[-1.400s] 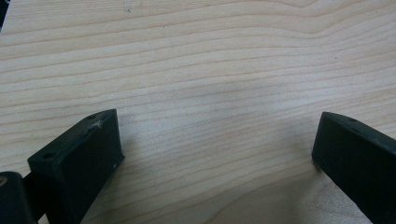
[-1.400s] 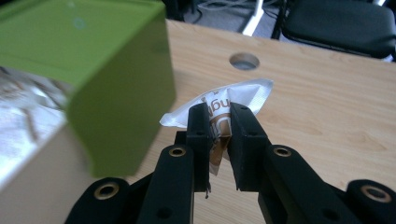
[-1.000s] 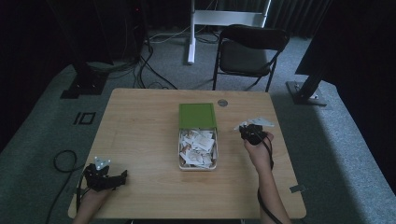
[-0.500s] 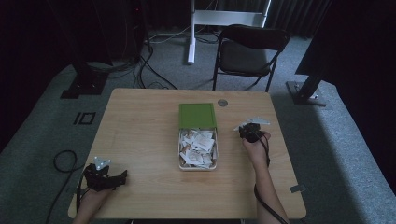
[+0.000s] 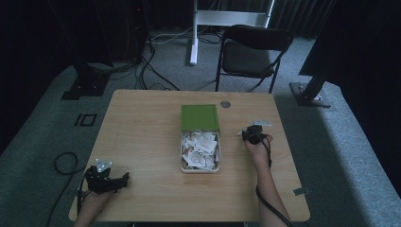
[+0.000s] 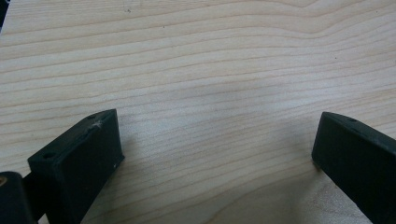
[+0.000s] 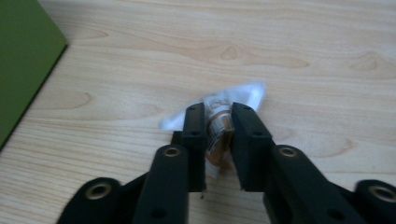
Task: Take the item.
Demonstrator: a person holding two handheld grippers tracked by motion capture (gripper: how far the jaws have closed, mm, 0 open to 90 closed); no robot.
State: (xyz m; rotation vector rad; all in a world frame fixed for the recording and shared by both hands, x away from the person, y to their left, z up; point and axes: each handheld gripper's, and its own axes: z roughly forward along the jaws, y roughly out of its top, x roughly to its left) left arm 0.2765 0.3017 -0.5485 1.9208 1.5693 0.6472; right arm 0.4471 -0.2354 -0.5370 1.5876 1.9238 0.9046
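now that my right gripper [image 7: 218,122] has sunk to the table [image 7: 303,56], its jaws have just been easing apart around the sachet [image 7: 219,112]. i judge it's being set down. left gripper [image 6: 212,154] jaws spread, nothing between.

Box [image 5: 200,137] sits mid-table [image 5: 142,132] (packets [image 5: 201,147] inside); another packet [image 7: 219,116] lies to its right.

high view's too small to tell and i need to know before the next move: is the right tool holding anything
observer: Yes. In the right gripper view the right tool has a small white sachet pinched between its jaws, which have just been opening a little.
operator: is it down on the table yet
observer: Its far end looks to lie on the table, but I cannot confirm contact.
operator: and the left tool
observer: The left tool stands wide open, with bare wood between its jaws.
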